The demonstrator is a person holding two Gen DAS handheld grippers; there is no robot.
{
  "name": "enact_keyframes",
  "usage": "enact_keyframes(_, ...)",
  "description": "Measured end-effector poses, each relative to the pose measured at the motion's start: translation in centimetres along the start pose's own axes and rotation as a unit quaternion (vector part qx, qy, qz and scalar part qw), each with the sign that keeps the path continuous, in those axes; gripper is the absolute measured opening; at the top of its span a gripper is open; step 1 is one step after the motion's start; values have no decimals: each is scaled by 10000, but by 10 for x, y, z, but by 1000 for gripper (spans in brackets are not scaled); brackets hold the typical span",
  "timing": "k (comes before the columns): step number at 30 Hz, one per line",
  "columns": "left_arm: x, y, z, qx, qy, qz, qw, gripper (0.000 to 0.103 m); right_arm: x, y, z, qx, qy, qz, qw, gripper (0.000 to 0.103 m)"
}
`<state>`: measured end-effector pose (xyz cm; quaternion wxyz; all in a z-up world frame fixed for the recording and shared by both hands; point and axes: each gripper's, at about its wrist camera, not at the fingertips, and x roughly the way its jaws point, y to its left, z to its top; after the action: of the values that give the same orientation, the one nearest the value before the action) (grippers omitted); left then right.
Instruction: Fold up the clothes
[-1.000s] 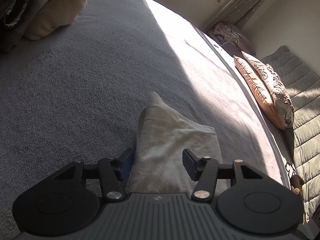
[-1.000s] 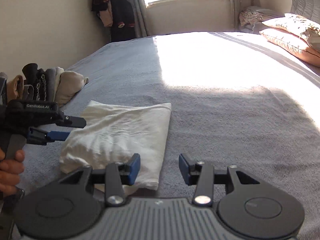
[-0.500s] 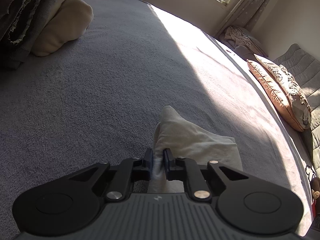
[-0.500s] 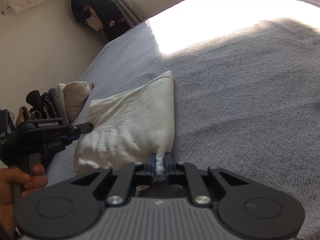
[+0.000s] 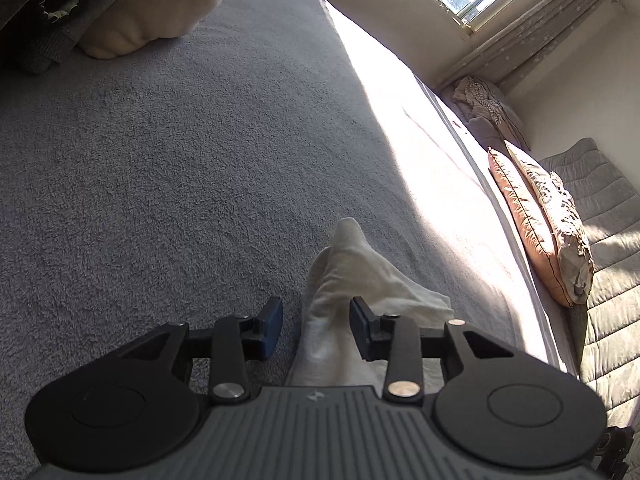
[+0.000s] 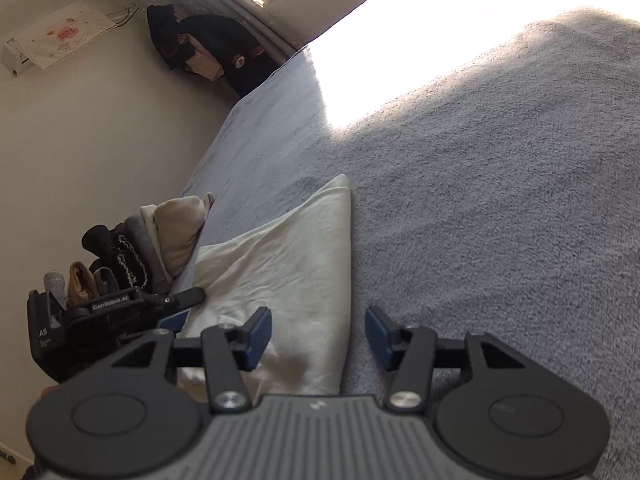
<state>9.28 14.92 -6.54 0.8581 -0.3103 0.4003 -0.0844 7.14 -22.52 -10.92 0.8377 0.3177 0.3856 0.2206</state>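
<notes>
**Both tongs open over the folded cloth on the bed**

A cream cloth [image 6: 288, 272] lies folded on the grey bed [image 6: 500, 200], in the lower middle of both views. In the right wrist view it spreads as a flat wedge from the bottom centre up to a point near the middle of the frame.

The right tongs [image 6: 318, 336] have just been opening; the blue pads stand apart. The cloth's right edge lies under the gap between them, and neither pad presses on it.

The left tongs [image 5: 316, 330] have also just been opening. In the left wrist view a raised ridge of the cloth [image 5: 340, 280] runs up between the jaws, near the right-hand pad; I cannot tell whether that pad touches it. The left-hand pad is clear of the cloth. In the right wrist view the left tongs [image 6: 176, 312] sit at the lower left, at the cloth's left edge.

A stack of folded clothes [image 6: 160, 240] rests at the left of the bed, near the wall. Pillows [image 5: 540, 232] lean at the right of the left wrist view.
</notes>
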Motion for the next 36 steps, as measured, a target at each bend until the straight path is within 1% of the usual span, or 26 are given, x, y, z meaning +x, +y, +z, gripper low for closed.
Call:
enact_keyframes(2,-2,2,-1,-133,52,-124,9998,55,8,2,-1,-86,10,18,10000,51)
enact_keyframes(4,-5,4,-2,-220,81,-231,9995,55,13,7,-2,-310,-14,-112,9995,41)
enact_keyframes(7,-12,2,-4,-175,43,-325,9993,61,13,2,-3,-170,-67,-48,9998,37)
enact_keyframes(8,-10,-1,-7,-39,126,-298,9995,63,13,-2,-3,-78,-79,-3,9999,34)
enact_keyframes(9,-4,-6,-12,147,294,-212,9992,64,13,-6,-2,5,-79,47,10000,31)
enact_keyframes(10,0,-8,-15,245,369,-137,9989,64,12,-8,-2,70,-69,103,9999,30)
enact_keyframes(13,9,-13,-20,416,364,36,9985,66,12,-9,-1,48,-38,124,9999,30)
enact_keyframes(15,14,-18,-24,620,325,83,9975,75,12,-6,-2,-24,-41,77,10000,30)
enact_keyframes(16,16,-21,-26,734,301,98,9968,75,13,-5,-2,-57,-40,56,10000,30)
enact_keyframes(17,19,-24,-29,854,279,137,9959,72,14,-4,-2,-94,-43,13,9999,30)
enact_keyframes(18,21,-26,-31,955,273,180,9949,55,15,-3,-3,-133,-48,-37,9999,25)
enact_keyframes(19,24,-26,-31,982,307,229,9944,47,15,-2,-4,-188,-61,-96,9998,17)
enact_keyframes(20,27,-23,-30,902,343,227,9951,38,16,-1,-5,-249,-77,-158,9995,14)
enact_keyframes(21,27,-18,-28,735,371,143,9965,28,17,1,-5,-303,-94,-190,9993,12)
enact_keyframes(23,27,-6,-25,366,427,-60,9984,21,15,5,-6,-342,-118,-255,9990,10)
enact_keyframes(26,22,-6,-27,218,446,-138,9987,19,5,14,-4,-376,-159,-301,9987,9)
enact_keyframes(29,18,-11,-37,13,589,-261,9979,19,-19,24,0,-541,-169,-310,9979,8)
enact_keyframes(32,4,-39,-68,20,902,-320,9954,19,-59,28,2,-657,-73,-423,9969,8)
enact_keyframes(34,-9,-58,-92,53,1073,-440,9932,19,-88,28,1,-690,29,-516,9963,8)
enact_keyframes(36,-21,-76,-116,262,1121,-539,9919,19,-119,24,-8,-606,174,-603,9962,8)
